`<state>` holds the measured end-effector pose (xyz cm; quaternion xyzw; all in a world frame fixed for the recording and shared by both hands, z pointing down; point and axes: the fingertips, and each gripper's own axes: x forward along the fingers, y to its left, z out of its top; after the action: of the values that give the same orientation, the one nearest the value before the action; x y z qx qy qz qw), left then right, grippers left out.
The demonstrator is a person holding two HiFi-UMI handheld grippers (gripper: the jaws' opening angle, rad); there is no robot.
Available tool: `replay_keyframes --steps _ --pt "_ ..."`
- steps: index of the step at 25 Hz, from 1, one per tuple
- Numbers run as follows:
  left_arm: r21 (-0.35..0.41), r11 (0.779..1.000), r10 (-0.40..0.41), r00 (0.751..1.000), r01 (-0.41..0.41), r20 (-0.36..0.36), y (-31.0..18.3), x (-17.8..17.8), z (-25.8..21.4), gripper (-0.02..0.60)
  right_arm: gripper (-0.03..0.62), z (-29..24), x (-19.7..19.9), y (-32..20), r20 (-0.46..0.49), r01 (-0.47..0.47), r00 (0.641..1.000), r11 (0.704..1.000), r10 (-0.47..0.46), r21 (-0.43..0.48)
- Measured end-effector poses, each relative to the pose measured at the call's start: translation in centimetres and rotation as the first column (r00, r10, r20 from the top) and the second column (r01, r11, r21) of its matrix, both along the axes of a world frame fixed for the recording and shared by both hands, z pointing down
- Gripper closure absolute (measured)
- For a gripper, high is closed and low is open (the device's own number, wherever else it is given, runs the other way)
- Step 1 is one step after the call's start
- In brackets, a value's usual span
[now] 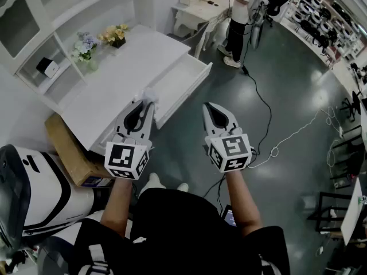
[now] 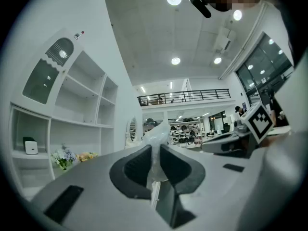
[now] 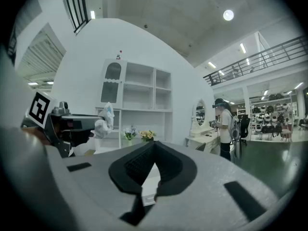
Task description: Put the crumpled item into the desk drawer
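A: How far along with this? From the biggest thing down, please.

B: Large white wooden desk (image 1: 123, 67) first, and under its top a shallow white desk drawer (image 1: 180, 82), pulled out already and looking bare inside. So nothing to open any more.

A: Good. And the two tools?

B: Right gripper (image 1: 213, 109): closed tip to tip, with nothing between (checked in its own view too), held over the dark glossy floor (image 1: 275, 125), apart from the desk. Left gripper (image 1: 148, 102): set narrow and clamped on the task's thing, pointing level toward the near end of the drawer.

A: Meaning the crumpled item?

B: Yes. Small crumpled white piece of thin plastic or paper (image 2: 157, 134) (hard to tell which), pinched from both sides and sticking out beyond the tips. Up in the air, just by the desk's front edge and the drawer's near corner; not inside yet, as far as seen from the head view.

A: So, done and not done?

B: Done, by the look of it: picking up, and opening. Left: carrying the piece a little further over the open drawer, lowering, letting go. Maybe also pushing the drawer shut afterwards, though not asked for in the task.
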<state>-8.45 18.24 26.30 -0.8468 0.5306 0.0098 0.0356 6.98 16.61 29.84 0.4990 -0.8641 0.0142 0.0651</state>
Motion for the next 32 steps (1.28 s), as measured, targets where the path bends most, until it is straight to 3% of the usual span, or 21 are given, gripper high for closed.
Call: replay_keyframes --steps 8,19,32 --pt "0.004 1.000 0.007 1.000 -0.007 0.008 0.0 0.9 0.2 0.537 0.599 0.0 1.1 0.1 0.050 -0.017 0.999 1.000 0.017 -0.003" --pt "-0.021 1.000 0.018 1.000 -0.018 0.010 -0.1 3.2 1.5 0.535 0.599 1.4 2.9 0.4 0.049 -0.017 0.999 0.999 0.019 -0.028" --pt "-0.054 0.998 0.007 1.000 -0.007 0.005 -4.1 3.2 2.3 0.535 0.599 2.2 3.5 -3.0 0.043 -0.021 0.999 0.999 0.023 -0.046"
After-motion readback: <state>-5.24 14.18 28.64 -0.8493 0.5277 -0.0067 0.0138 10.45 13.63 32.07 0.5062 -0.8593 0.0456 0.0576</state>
